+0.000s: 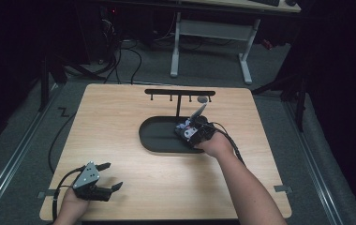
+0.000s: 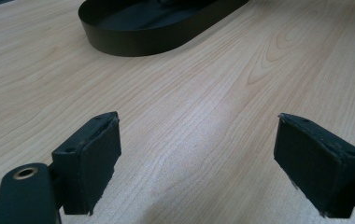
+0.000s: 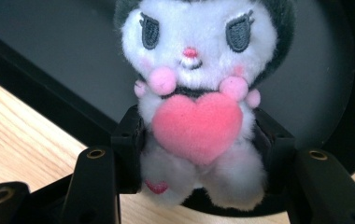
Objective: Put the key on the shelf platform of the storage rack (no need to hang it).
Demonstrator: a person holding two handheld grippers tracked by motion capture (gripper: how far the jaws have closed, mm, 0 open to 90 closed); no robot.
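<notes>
- The plush toy [image 3: 196,93] was of soft, fluffy cloth, with a velvety pink heart [image 3: 196,126] on its front.
- The tray [image 2: 119,42] behind the toy looked matt black and smooth.
- The table [image 2: 241,93] under the tray was light wood with visible grain and a faint sheen.
- The pads [image 2: 96,158] of the left gripper [image 2: 199,163] looked like matt, rough black rubber.

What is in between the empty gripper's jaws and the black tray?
Nothing but bare wooden table. The left gripper view shows it best: plain wood runs from the open left gripper up to the black tray.
</notes>
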